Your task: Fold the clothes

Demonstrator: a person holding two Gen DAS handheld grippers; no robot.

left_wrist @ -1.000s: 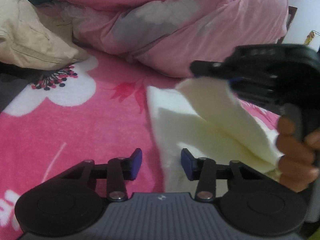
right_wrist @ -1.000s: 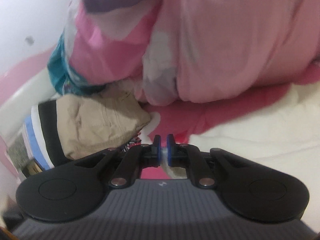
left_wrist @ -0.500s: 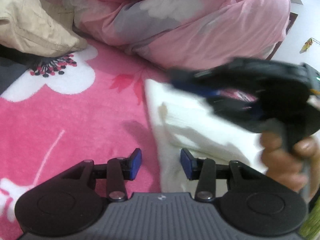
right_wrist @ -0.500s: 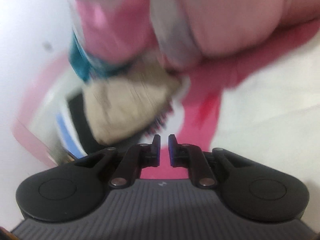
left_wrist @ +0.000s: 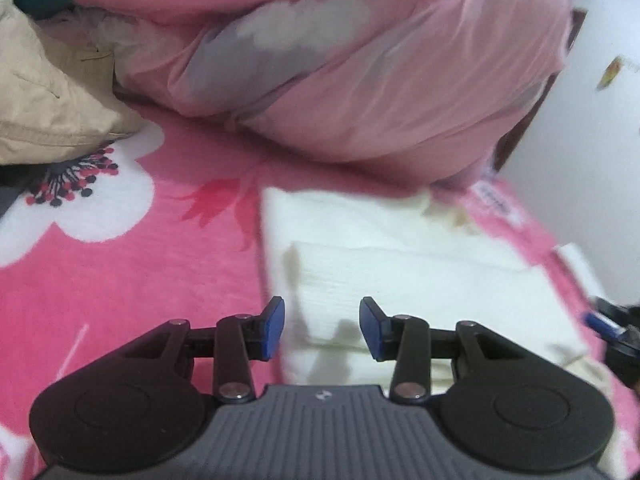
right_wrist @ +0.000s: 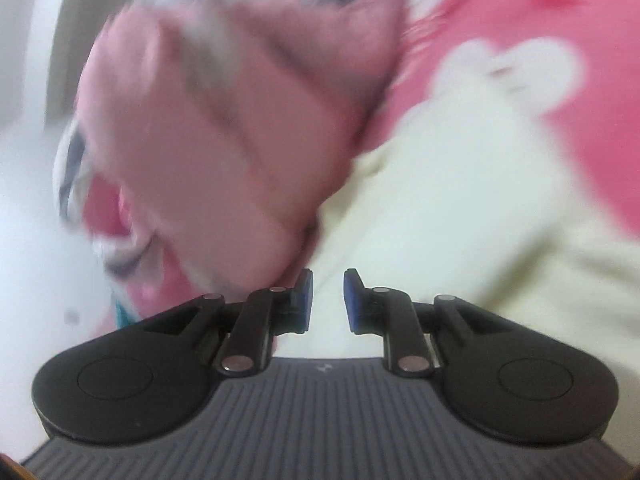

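Cream garment (left_wrist: 420, 276) is laid flat, partly folded, on pink floral blanket (left_wrist: 120, 272), just in front of bunched pink duvet (left_wrist: 340, 80). Left gripper (left_wrist: 321, 328) is held over garment's near edge, jaws moderately apart, nothing gripped. Right gripper (right_wrist: 328, 300) is seen w/ narrow gap, jaws opening, nothing between; view blurred. Beige clothes (left_wrist: 44, 112) are piled at far left.

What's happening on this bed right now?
A person with a hand-held gripper in each hand is folding a cream garment that lies partly folded on a pink flowered blanket. The left hand-held gripper hovers open over the garment's near edge, gripping nothing. The right hand-held gripper holds nothing either; its jaws are opening, and its view is blurred. A pink duvet and beige clothes are piled behind.
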